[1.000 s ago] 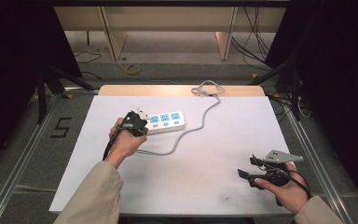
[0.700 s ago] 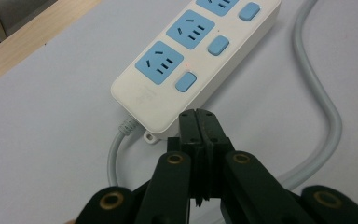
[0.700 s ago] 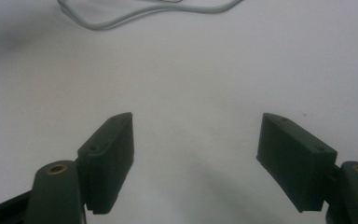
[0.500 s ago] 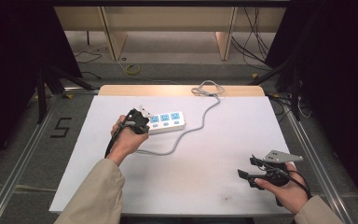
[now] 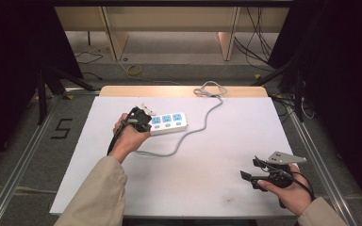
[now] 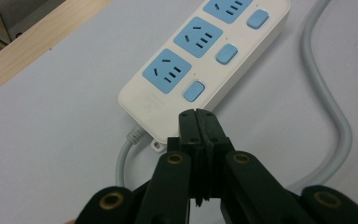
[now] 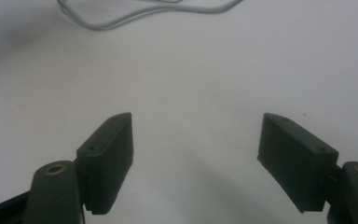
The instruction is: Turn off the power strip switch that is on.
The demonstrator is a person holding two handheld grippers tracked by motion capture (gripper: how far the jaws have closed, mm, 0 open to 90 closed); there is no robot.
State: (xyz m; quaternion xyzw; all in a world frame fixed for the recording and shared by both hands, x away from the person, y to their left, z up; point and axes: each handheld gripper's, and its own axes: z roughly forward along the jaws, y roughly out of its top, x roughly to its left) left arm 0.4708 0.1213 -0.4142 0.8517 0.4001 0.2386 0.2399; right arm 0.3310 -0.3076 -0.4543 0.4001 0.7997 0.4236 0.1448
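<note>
Left gripper view: left gripper point(image 6: 196, 114) clenched, empty, near switch point(image 6: 194, 91) at 12 o'clock. Could slip, shove strip point(image 6: 205, 56). Right gripper point(image 7: 196, 163) released.

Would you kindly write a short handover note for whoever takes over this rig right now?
Left claw: shut, nothing between its jaws, tips poised at the near end of the power strip, beside the nearest blue switch.
Right claw: open, nothing held, over bare table at the near right, well apart from the strip.
Power strip: flat on the white table, three blue sockets each with its own switch; its grey cord loops off the far edge.
Done: the left claw has been brought to the strip.
Left: probably pressing the switches; whether any is already pressed I cannot tell.
</note>
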